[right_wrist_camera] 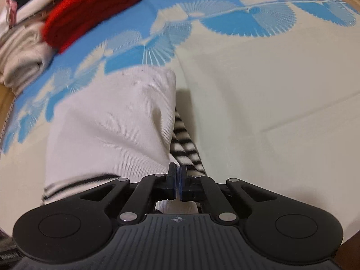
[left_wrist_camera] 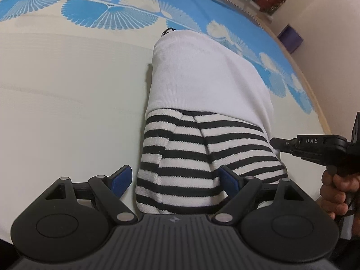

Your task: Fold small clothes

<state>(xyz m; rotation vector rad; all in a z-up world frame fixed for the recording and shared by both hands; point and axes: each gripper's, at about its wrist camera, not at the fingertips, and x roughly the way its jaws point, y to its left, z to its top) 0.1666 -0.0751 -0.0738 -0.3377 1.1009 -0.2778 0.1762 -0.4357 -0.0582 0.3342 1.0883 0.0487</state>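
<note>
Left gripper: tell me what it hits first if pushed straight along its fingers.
Probably the striped garment: it lies between the open left gripper fingers, white cloth beyond. Depth is unclear.

White letters "DAS" stand on the right gripper (left_wrist_camera: 277,142) body.

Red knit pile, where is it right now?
The red knit pile sits at the top left of the right wrist view, on the blue-patterned bed sheet, beside the beige folded clothes and beyond the white garment.
</note>
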